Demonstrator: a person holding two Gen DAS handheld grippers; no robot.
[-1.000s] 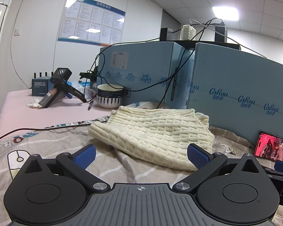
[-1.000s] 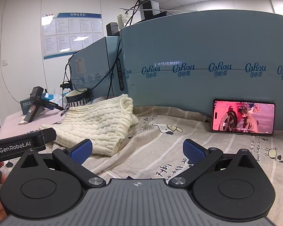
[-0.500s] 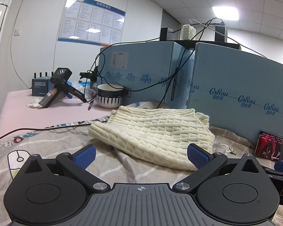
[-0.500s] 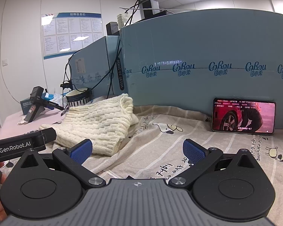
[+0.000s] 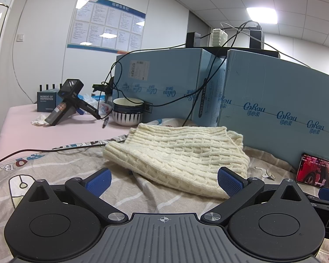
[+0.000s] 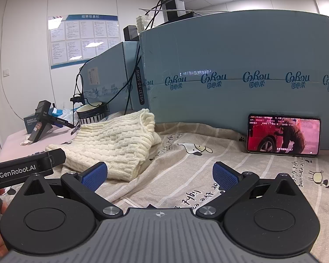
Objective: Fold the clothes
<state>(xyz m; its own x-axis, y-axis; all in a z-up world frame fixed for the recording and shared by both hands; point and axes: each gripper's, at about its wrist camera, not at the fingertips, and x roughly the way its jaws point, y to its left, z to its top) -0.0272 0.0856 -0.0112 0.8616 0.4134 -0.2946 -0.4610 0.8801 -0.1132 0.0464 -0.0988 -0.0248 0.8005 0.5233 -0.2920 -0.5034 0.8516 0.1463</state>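
While the cream cable-knit sweater (image 5: pixel 177 153) lies folded on the printed bedsheet (image 6: pixel 186 175), against the blue cartons (image 6: pixel 230 76), both claws hang just short of it, holding nothing. Left gripper (image 5: pixel 164 179) gapes wide; right gripper (image 6: pixel 160 176) likewise (its left pad overlaps the knit's hem). A phone (image 6: pixel 284 134) leans nearby, and a striped bowl (image 5: pixel 127 114) stands behind.

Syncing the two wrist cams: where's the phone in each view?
Left wrist: phone at the far right edge, partly cut off, leaning on the blue box.
Right wrist: phone right of centre, upright against the same box, screen lit red.
Shared landmark: cream sweater, left of the phone in both.
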